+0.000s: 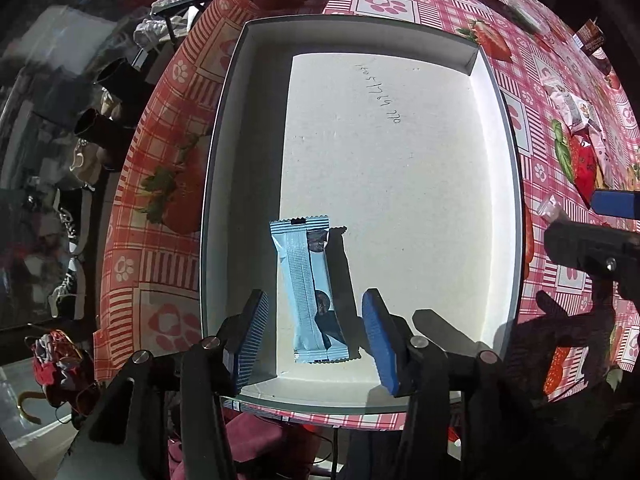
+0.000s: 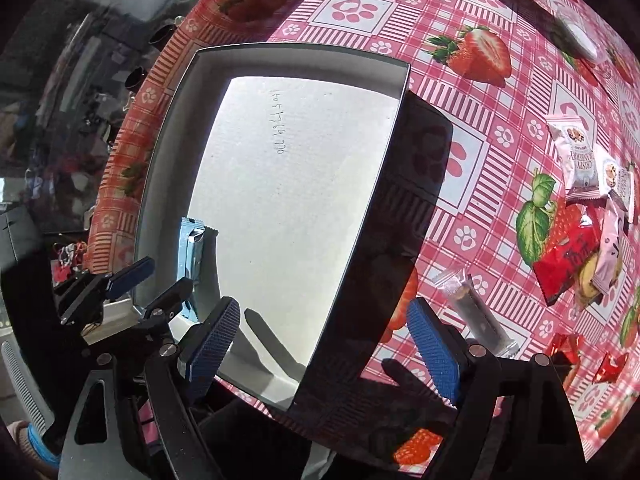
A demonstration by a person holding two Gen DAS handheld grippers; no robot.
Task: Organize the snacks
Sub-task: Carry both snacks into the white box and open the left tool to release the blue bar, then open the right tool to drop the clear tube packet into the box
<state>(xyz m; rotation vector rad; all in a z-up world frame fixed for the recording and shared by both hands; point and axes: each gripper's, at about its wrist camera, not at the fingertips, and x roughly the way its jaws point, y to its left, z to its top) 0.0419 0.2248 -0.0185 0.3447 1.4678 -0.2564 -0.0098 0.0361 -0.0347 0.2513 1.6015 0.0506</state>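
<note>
Table under pink strawberry-print oilcloth point(image 2: 472, 152): shallow white cardboard box point(image 1: 400, 184) holds pale-blue snack wrapper point(image 1: 310, 292) near-left; left gripper point(image 1: 316, 340), jaws apart, should lift clear; right gripper point(image 2: 324, 348), jaws apart, best approaches silver-wrapped bar point(image 2: 476, 312) squarely.

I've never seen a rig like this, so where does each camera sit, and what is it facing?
Left wrist: on the left gripper, looking down into the white cardboard box at a light-blue snack bar wrapper; its blue fingers show.
Right wrist: on the right gripper, over the box's right wall; the left gripper shows too.
Shared: box, wrapper, strawberry tablecloth.
</note>
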